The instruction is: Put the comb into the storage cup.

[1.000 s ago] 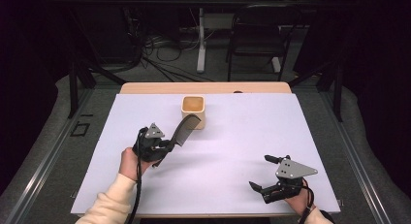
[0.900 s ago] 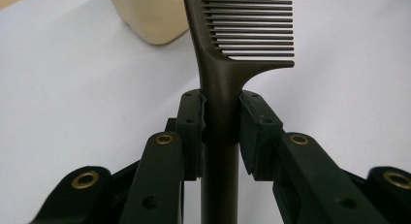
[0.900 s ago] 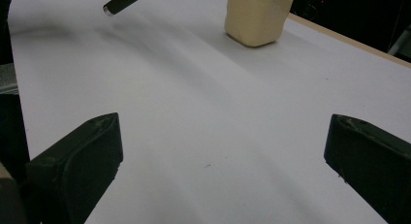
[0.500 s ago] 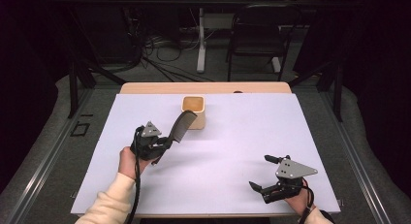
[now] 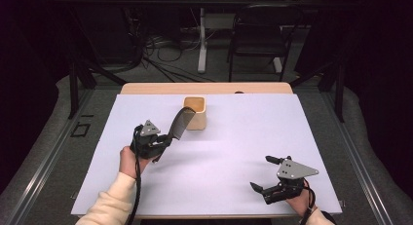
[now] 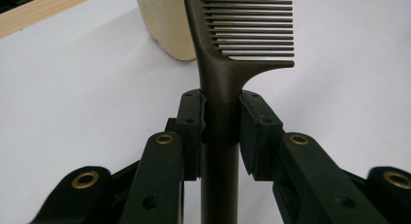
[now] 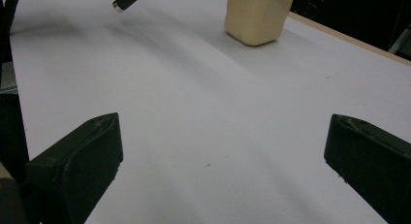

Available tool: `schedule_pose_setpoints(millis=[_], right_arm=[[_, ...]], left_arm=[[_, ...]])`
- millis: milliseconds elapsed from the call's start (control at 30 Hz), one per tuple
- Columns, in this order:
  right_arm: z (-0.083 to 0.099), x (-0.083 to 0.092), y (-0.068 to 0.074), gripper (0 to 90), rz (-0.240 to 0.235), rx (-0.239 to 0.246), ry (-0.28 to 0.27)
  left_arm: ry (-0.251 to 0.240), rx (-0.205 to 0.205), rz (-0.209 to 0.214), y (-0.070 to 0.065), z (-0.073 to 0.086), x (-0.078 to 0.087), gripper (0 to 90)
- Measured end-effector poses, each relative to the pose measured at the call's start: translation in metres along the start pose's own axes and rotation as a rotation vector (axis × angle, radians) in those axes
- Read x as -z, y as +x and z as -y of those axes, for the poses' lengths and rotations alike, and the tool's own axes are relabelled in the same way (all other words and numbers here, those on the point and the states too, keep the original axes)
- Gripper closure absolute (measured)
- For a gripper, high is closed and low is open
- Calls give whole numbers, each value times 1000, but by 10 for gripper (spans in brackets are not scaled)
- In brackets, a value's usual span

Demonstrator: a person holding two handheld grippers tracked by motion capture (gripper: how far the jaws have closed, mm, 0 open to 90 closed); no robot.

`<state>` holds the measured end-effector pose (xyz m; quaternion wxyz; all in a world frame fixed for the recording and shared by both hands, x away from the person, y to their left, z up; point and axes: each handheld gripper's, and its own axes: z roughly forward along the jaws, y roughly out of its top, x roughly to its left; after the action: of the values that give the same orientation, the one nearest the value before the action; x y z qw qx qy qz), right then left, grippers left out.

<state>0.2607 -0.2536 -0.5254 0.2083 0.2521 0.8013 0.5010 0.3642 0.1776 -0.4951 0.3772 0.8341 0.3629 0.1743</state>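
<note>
Just then my left gripper [image 5: 163, 140] was clenched on the handle of a dark comb [image 5: 181, 122], the jaws pressing it from both sides just below the point where the teeth began, as the left gripper view [image 6: 220, 132] made plain. The comb [image 6: 242, 35] was held off the counter [image 5: 234, 137], its toothed end slanting up toward the cream-coloured cup [image 5: 196, 113] that stood at the far middle of the white surface. From above, the tip of the comb overlapped the cup's near left edge, though I could not tell whether the two were touching or the comb was merely in front of it.

My right gripper [image 5: 267, 175] rested low at the near right of the counter, well apart from the cup, its jaws released and wide, with nothing between them; the right gripper view [image 7: 223, 151] looked across bare surface to the cup [image 7: 257, 15].

I judged the aim was to drop the comb into the cup. The risks lay in the approach: the cup looked light and nothing braced it, so a nudge from the comb's tip against the rim could have tipped or slid it. The grip also sat on a narrow, smooth handle, so the comb could have swivelled between the jaws if its teeth caught the rim.
</note>
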Motion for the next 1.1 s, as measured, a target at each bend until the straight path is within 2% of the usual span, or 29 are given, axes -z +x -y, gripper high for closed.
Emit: schedule_pose_setpoints(millis=[533, 1100], right_arm=[[0, -1, 0, 0, -1, -3, 2], [0, -1, 0, 0, 1, -3, 4]], left_arm=[[-54, 25, -19, 8, -3, -2, 721], [-86, 37, -35, 12, -6, -7, 721]])
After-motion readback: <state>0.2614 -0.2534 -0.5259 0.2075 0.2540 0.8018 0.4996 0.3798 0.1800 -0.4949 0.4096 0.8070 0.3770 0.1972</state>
